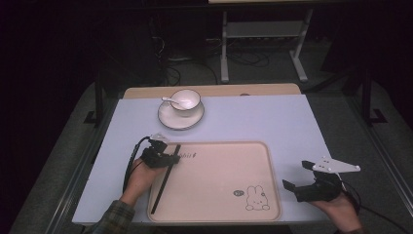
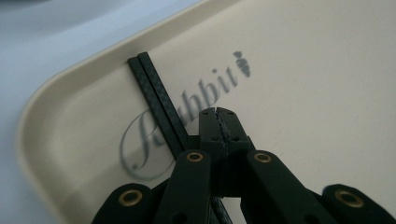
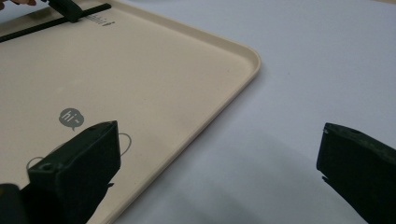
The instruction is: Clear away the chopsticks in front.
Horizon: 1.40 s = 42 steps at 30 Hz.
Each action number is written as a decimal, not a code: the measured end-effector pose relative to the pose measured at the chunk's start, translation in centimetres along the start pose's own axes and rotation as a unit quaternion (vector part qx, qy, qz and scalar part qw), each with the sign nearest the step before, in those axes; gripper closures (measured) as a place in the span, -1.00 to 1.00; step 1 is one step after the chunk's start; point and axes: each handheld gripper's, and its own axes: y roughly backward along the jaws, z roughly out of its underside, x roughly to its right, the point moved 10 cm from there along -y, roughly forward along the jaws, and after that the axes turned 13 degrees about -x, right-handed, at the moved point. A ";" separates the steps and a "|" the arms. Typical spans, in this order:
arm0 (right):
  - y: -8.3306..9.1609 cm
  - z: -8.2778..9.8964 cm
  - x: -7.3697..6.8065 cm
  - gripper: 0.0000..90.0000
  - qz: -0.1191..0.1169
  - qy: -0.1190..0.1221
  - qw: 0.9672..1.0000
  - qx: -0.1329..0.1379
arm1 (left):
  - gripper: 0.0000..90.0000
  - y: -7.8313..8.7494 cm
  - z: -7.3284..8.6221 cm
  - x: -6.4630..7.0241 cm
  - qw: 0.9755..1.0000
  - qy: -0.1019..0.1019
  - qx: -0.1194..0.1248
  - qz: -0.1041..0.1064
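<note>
A pair of black chopsticks (image 1: 165, 178) lies along the left side of the cream tray (image 1: 219, 204), also seen as chopsticks (image 2: 156, 95) crossing the printed word in the left gripper view. My left gripper (image 1: 170, 159) reaches over them from the left; its jaws are shut, with nothing in the seam at the tips (image 2: 218, 114). The sticks pass under its left finger; whether it touches them I cannot tell. My right gripper (image 1: 296, 174) is open beside the tray's right edge, its fingers (image 3: 79, 158) wide apart over the tray rim and the table.
A white cup (image 1: 185, 100) with a spoon stands on a saucer (image 1: 168, 119) beyond the tray. The tray carries a rabbit drawing (image 1: 255, 199) at its near right. A pale cloth (image 1: 272, 117) covers the table, and a metal frame (image 1: 263, 29) stands behind.
</note>
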 end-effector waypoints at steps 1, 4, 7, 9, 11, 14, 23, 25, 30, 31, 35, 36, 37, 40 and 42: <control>0.0 0.0 0.0 -1.00 0.000 0.000 1.000 0.000 | 0.99 0.2 0.3 -0.2 1.000 0.002 -0.001 -0.003; 0.0 0.0 0.0 -1.00 0.000 0.000 1.000 0.001 | 0.99 0.6 0.9 -0.7 1.000 0.012 0.002 -0.007; 0.0 0.0 -0.1 -1.00 -0.001 0.001 1.000 0.000 | 0.99 1.0 1.4 -1.1 1.000 0.017 0.000 -0.009; 0.0 -0.1 -0.1 -1.00 -0.001 0.001 1.000 0.001 | 0.99 1.0 1.4 -1.3 1.000 0.020 0.002 -0.010; -0.1 -0.1 -0.1 -1.00 -0.001 0.001 1.000 0.000 | 0.99 1.0 1.4 -1.3 1.000 0.018 0.001 -0.011; -0.1 -0.1 -0.1 -1.00 -0.002 0.002 1.000 0.000 | 0.99 1.0 1.4 -1.3 1.000 0.017 0.000 -0.012; 0.0 -0.1 -0.1 -1.00 -0.002 0.002 1.000 0.001 | 0.41 3.7 0.8 0.4 0.999 -0.025 0.042 -0.017; 0.0 -0.1 -0.1 -1.00 -0.002 0.002 1.000 0.001 | 0.19 4.3 1.0 0.5 0.998 -0.029 0.050 -0.021; 0.0 -0.1 -0.2 -1.00 -0.003 0.005 1.000 0.002 | -0.15 6.1 1.7 0.9 0.996 -0.035 0.080 -0.021; 0.0 -0.2 -0.2 -1.00 -0.004 0.005 1.000 0.003 | -0.22 6.4 2.0 0.9 0.995 -0.037 0.085 -0.025; 0.0 -0.2 -0.2 -1.00 -0.005 0.005 1.000 0.004 | -0.52 7.3 3.0 0.4 0.993 -0.042 0.099 -0.045; 0.0 -0.2 -0.2 -1.00 -0.005 0.006 1.000 0.004 | -0.55 7.6 3.4 0.2 0.993 -0.044 0.104 -0.047; 0.0 -0.2 -0.2 -1.00 -0.005 0.006 1.000 0.004 | -0.57 7.7 3.6 0.1 0.992 -0.043 0.107 -0.047; 0.0 -0.2 -0.3 -1.00 -0.005 0.006 1.000 0.006 | -0.60 8.4 4.5 -0.2 0.991 -0.041 0.120 -0.049; 0.0 -0.3 -0.3 -1.00 -0.006 0.006 1.000 0.006 | -0.61 8.7 5.2 -0.5 0.990 -0.039 0.126 -0.057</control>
